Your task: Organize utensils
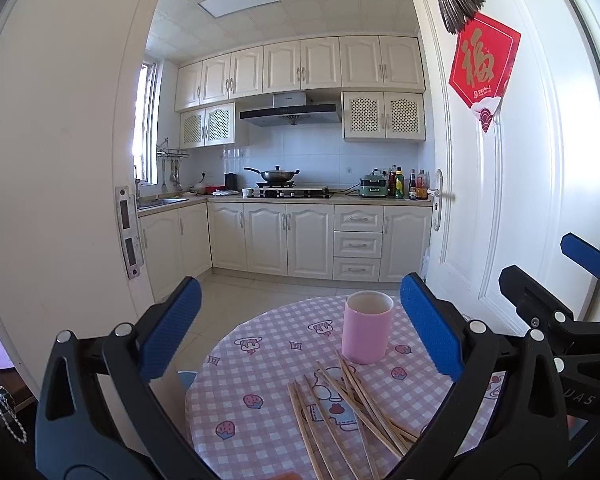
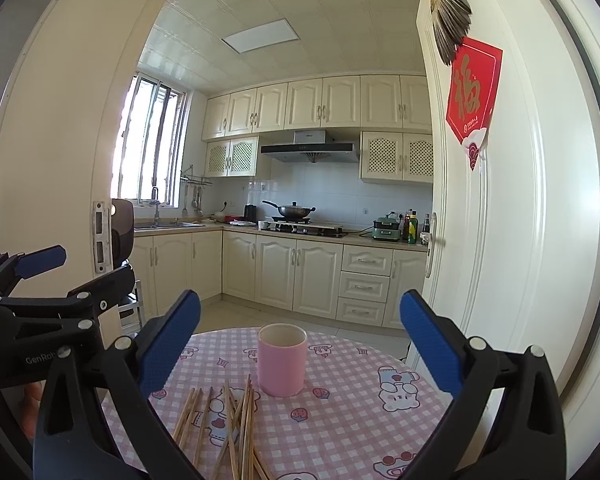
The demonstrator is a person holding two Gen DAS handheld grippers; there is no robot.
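Clearly nothing is picked up yet: the left gripper (image 1: 300, 332) and right gripper (image 2: 300, 344) both hover with fingers spread wide and empty, and the wooden chopsticks (image 2: 228, 428) lie in a crossed heap just in front of the upright pink cup (image 2: 282, 360) on the checked tablecloth (image 2: 360, 420); better to pinch one free outer stick near its middle, then tip it into the cup

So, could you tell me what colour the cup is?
The cup is pink, clearest in the right wrist view.
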